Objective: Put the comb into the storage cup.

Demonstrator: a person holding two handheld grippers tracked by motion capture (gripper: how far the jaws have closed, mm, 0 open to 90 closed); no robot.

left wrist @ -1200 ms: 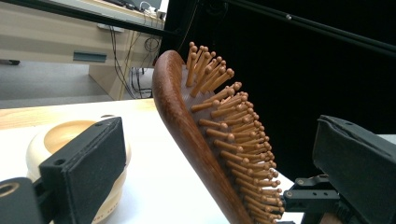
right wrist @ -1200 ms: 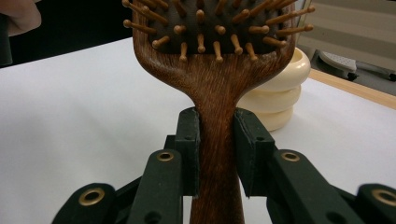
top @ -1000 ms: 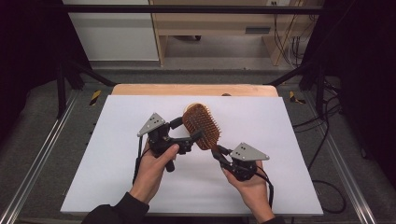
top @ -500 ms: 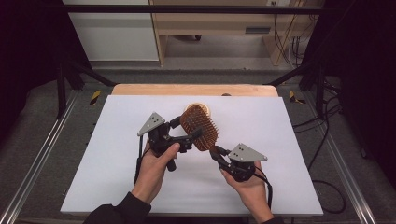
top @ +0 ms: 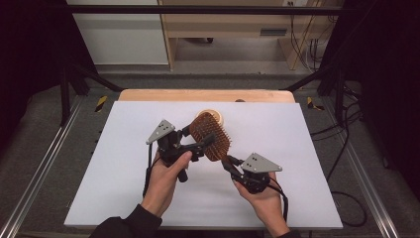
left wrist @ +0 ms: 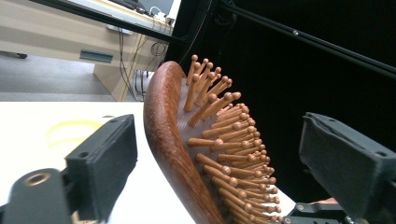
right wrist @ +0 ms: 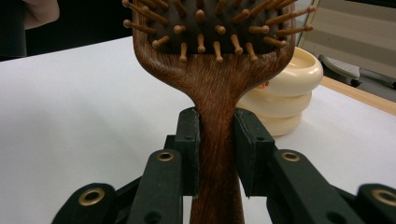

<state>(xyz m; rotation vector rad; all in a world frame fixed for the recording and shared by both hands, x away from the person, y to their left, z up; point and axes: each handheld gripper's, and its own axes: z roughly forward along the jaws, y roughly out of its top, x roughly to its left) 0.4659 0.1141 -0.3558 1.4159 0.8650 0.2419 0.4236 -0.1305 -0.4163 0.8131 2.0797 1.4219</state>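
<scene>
A brown wooden hairbrush with wooden bristle pins is held tilted above the white table. My right gripper is shut on its handle, and both pads press the handle's sides. My left gripper reaches in from the left and straddles the brush head. Its jaws have just been closing around the head. One pad stands behind the wooden back and the other pad faces the pins, with gaps on both sides, so it is open.
A cream ribbed round container stands on the white table top just behind the brush. A wooden strip runs along the far edge. Metal rails and cables flank the table.
The left gripper's jaws have drawn in a little around the brush head. Both hands and the brush have stayed nearly where they were.
</scene>
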